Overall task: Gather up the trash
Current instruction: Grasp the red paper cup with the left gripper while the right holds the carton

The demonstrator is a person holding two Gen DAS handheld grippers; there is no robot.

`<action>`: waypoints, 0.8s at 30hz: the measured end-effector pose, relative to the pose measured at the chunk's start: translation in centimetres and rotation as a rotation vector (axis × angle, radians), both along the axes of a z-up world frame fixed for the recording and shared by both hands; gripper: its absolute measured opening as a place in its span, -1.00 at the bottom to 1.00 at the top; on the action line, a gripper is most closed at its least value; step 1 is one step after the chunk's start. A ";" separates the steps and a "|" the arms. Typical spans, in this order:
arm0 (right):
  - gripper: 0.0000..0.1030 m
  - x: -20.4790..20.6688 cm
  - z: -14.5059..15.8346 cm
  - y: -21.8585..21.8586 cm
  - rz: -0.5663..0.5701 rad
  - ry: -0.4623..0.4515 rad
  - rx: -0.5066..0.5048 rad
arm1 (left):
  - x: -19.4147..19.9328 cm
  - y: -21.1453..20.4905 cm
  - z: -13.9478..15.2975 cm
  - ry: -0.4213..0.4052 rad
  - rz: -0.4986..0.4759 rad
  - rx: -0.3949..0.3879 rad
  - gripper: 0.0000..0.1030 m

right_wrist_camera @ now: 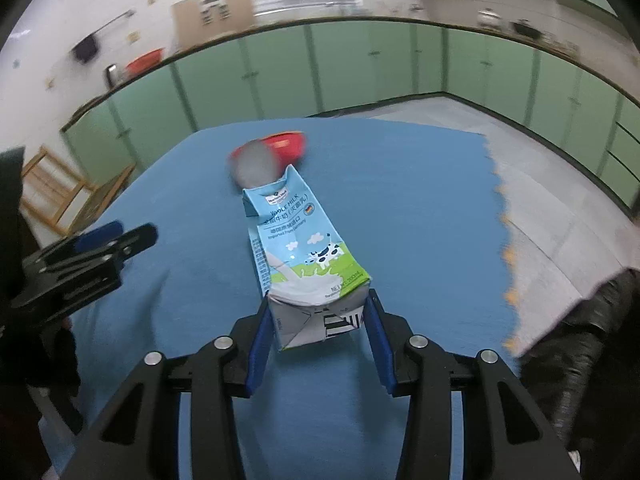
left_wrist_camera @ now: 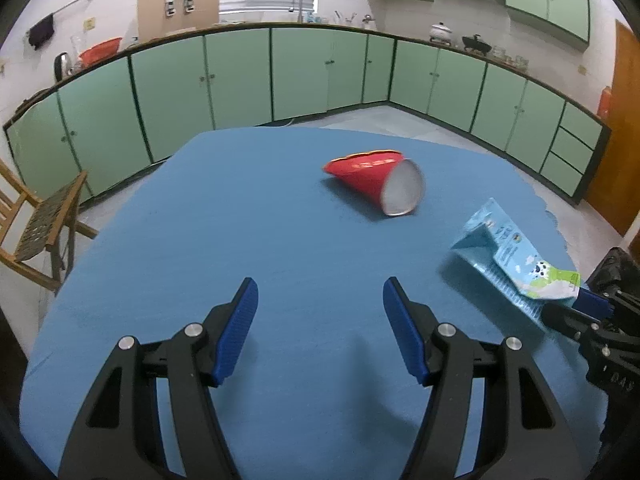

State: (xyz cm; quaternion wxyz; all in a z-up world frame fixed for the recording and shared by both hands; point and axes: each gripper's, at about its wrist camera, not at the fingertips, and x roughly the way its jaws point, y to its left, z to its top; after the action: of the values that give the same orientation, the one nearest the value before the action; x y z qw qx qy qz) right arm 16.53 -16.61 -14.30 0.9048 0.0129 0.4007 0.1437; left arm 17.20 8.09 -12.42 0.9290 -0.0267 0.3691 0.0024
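A red paper cup [left_wrist_camera: 376, 184] lies on its side on the blue table [left_wrist_camera: 224, 216], ahead and a little right of my left gripper [left_wrist_camera: 320, 300], which is open and empty above the cloth. My right gripper [right_wrist_camera: 318, 308] is shut on the bottom end of a blue and white milk carton [right_wrist_camera: 300, 248] and holds it just above the table. The carton [left_wrist_camera: 508, 256] and the right gripper [left_wrist_camera: 588, 304] also show at the right of the left wrist view. The cup [right_wrist_camera: 268, 156] lies blurred beyond the carton. The left gripper [right_wrist_camera: 108, 240] shows at the left of the right wrist view.
A black trash bag [right_wrist_camera: 592, 320] sits off the table's right edge. A wooden chair [left_wrist_camera: 44, 224] stands to the left of the table. Green cabinets [left_wrist_camera: 240, 76] line the far walls.
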 end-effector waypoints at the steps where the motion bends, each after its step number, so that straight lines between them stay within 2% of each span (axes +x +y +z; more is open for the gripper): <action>1: -0.16 0.3 -0.1 -0.6 -0.025 0.003 -0.003 | 0.1 -0.5 0.0 -0.001 -0.005 -0.001 0.22; 6: -0.16 2.0 -0.2 -2.2 -0.074 -0.001 -0.002 | 1.8 -2.5 0.0 -0.006 -0.031 -0.011 0.23; 15: -0.16 6.3 -0.2 -3.1 -0.102 -0.027 -0.013 | 7.3 -5.2 0.1 -0.004 -0.047 -0.030 0.33; 20: -0.16 8.8 -0.3 -3.7 -0.116 -0.027 -0.005 | 9.6 -6.2 0.3 -0.013 -0.030 -0.030 0.44; 24: -0.16 9.8 -0.5 -3.7 -0.116 -0.029 -0.008 | 12.0 -6.7 -0.1 0.012 -0.005 -0.033 0.47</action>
State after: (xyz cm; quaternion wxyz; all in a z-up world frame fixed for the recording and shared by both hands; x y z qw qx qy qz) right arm 26.30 -20.29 -14.80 0.9174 0.0304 0.3867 0.0895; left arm 29.18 1.40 -12.55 0.9261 -0.0411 0.3749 -0.0062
